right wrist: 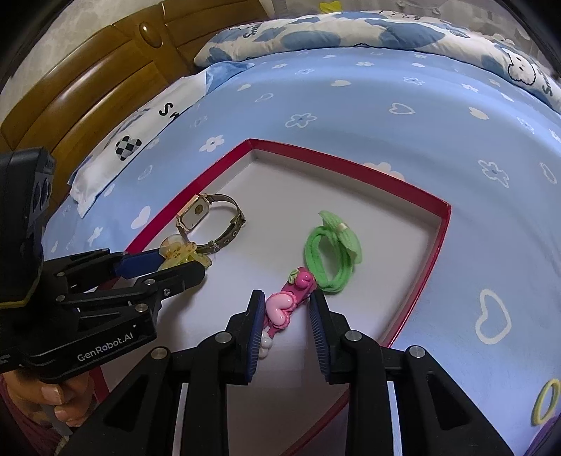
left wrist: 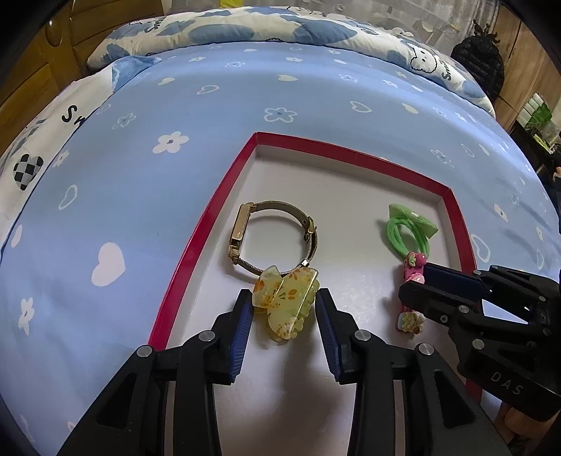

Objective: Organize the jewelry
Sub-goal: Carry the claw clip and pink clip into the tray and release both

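Note:
A red-rimmed box (left wrist: 207, 224) with a white floor lies on the blue bedsheet; its rim also shows in the right wrist view (right wrist: 434, 245). Inside lie a gold watch (left wrist: 270, 238), a yellow floral claw clip (left wrist: 285, 305), a green bow hair tie (left wrist: 412, 228) and a pink strawberry hair clip (right wrist: 285, 305). My left gripper (left wrist: 283, 308) is open, its pads on either side of the claw clip without clamping it. My right gripper (right wrist: 285, 308) is open, its pads on either side of the pink clip (left wrist: 412, 315). The watch (right wrist: 207, 221), claw clip (right wrist: 182, 252) and hair tie (right wrist: 331, 252) also show in the right wrist view.
A folded patterned quilt (left wrist: 245, 24) lies at the far end of the bed. A wooden headboard (right wrist: 87, 91) stands at the left. Coloured hair rings (right wrist: 545, 403) lie on the sheet right of the box. A black bag (left wrist: 478, 63) hangs at the far right.

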`<action>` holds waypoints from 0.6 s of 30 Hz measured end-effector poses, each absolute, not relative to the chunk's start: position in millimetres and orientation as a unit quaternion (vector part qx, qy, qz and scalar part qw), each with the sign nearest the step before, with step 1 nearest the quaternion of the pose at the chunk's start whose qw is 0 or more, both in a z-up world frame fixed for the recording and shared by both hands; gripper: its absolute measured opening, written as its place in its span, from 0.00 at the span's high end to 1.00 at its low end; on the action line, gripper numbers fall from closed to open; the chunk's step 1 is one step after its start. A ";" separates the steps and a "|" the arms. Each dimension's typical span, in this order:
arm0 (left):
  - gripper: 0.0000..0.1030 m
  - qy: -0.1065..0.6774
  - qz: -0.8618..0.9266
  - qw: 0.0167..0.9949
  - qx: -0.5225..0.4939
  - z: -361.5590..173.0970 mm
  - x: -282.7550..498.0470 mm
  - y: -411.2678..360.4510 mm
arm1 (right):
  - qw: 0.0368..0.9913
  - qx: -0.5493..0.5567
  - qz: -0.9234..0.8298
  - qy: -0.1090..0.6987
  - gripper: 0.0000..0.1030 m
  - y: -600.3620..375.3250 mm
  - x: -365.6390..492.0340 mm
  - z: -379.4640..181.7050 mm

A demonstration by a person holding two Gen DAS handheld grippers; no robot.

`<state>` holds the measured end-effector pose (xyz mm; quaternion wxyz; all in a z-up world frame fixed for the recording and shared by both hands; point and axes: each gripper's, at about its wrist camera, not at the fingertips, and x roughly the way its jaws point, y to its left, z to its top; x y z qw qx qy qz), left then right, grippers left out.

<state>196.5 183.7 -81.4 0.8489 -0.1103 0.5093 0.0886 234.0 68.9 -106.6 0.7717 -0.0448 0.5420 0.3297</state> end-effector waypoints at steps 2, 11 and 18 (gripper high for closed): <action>0.65 0.509 0.089 0.849 -0.111 -81.2 196.5 183.8 | 0.771 -0.047 0.330 0.542 0.74 69.1 234.0 -106.5; 0.65 0.509 0.090 0.848 -0.116 -80.5 193.4 186.4 | 0.770 -0.037 0.335 0.542 0.64 68.3 235.6 -102.1; 0.48 0.500 0.089 0.852 -0.127 -74.4 185.5 187.9 | 0.787 -0.004 0.328 0.523 0.64 49.8 230.3 -81.8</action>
